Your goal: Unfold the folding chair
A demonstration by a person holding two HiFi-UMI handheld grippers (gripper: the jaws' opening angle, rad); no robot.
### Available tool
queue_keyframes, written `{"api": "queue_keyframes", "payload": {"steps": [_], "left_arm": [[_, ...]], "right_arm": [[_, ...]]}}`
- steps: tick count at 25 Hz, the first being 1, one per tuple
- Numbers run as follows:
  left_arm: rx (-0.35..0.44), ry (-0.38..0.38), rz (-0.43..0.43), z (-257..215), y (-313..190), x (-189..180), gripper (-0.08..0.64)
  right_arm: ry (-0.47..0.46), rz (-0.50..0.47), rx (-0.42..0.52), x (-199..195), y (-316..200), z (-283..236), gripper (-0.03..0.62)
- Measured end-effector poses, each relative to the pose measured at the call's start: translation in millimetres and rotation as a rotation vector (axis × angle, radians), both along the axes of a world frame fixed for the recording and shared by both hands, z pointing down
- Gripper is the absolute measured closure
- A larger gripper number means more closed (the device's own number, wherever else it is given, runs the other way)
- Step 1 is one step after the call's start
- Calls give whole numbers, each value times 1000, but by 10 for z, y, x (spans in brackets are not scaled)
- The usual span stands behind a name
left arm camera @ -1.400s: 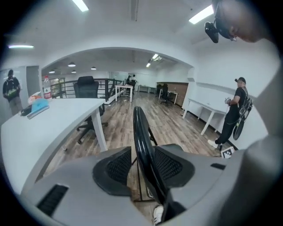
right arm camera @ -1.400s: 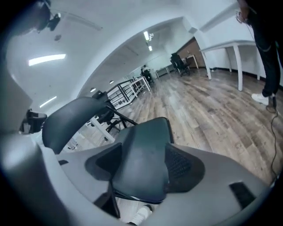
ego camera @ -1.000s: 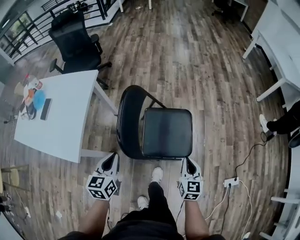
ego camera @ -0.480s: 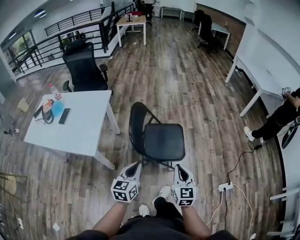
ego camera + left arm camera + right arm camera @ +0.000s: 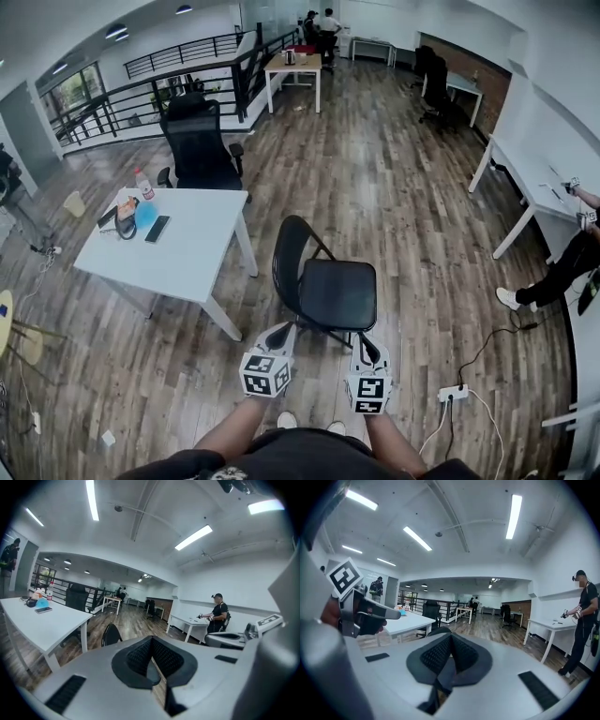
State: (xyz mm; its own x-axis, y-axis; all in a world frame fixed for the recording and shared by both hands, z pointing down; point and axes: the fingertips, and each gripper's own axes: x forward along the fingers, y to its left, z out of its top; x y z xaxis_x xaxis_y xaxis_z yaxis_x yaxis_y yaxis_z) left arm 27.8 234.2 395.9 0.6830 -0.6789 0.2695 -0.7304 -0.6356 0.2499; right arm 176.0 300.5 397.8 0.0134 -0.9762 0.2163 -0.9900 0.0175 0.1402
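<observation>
At the left stands the white surface [image 5: 192, 258], a bottle [image 5: 142, 183] and a phone [image 5: 157, 228] on it, no part of the job. The left tool [image 5: 283, 330] has drawn back and lifted from beside the seat's front edge, where it was a second ago; its jaws are pressed together on nothing. The folding chair [image 5: 333, 292] stands open on the wood floor [image 5: 394, 206] just ahead of both tools, seat flat, backrest toward the surface, touched by neither. The right tool [image 5: 363, 341] has pulled away likewise, jaws closed and empty. With both tools off and the chair standing by itself, the unfolding looks finished
</observation>
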Motion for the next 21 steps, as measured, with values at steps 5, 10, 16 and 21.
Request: {"api": "queue_keyframes", "payload": {"steps": [5, 10, 16, 21], "left_arm": [[9, -14, -22, -113, 61, 135, 555], [23, -16, -19, -206, 387, 60, 555], [44, -15, -13, -280, 507, 83, 555], [73, 0, -26, -454, 101, 160, 555]], "right_arm": [[-17, -38, 29, 90, 51, -179, 578], [-22, -64, 60, -54, 373, -284, 578], [-5, -73, 77, -93, 491, -300, 578], [12, -64, 102, 27, 93, -467, 578]]}}
